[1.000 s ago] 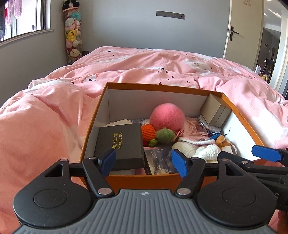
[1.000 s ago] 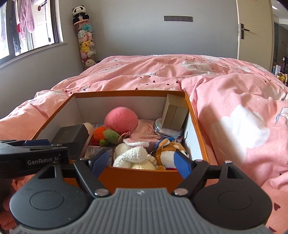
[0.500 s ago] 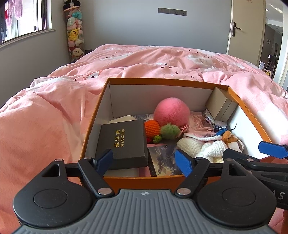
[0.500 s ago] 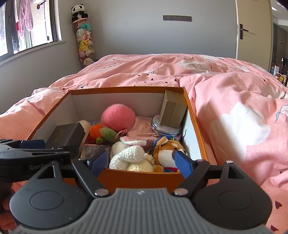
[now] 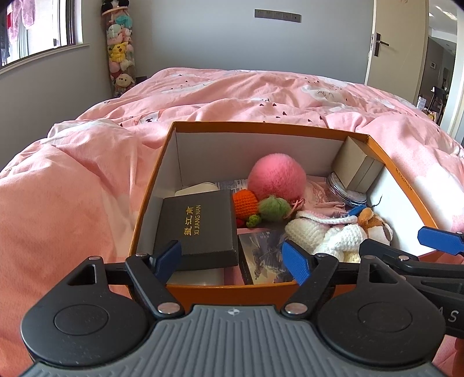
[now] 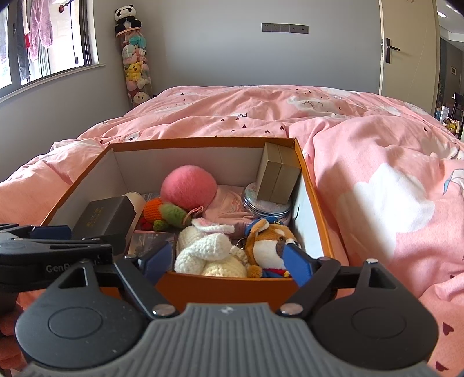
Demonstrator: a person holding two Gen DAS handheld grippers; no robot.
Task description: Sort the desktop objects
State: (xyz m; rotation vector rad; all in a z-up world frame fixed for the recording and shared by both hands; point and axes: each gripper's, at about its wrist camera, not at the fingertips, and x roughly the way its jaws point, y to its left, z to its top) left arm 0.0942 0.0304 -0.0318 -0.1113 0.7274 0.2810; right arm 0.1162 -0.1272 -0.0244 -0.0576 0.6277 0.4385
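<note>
Orange box point(image 5: 232, 293) sits on the pink duvet point(image 5: 72, 203), open-topped, just ahead of both grippers. Contents counted: one black case with gold lettering point(image 5: 197, 229) at the near left, one pink pompom point(image 5: 275, 179), one orange-and-green crochet carrot point(image 5: 249, 204), one white crochet toy point(image 6: 208, 255), one plush fox point(image 6: 269, 243), one round tin point(image 6: 266, 203), one beige carton point(image 6: 277, 177) leaning in the far right corner, one printed card point(image 5: 264, 258).

Left wrist view alone shows the case lettering and the card's picture. Right wrist view alone shows the fox's face and blue cap, and a panda plush point(image 6: 126, 18) topping the toy column point(image 6: 136, 69).

Left gripper point(image 5: 232, 256) stands with jaws spread wide, nothing between them, pads clear of the box. Right gripper point(image 6: 226, 258) has its jaws opening, wide apart, holding nothing; whether its right pad touches the fox cannot be told.
</note>
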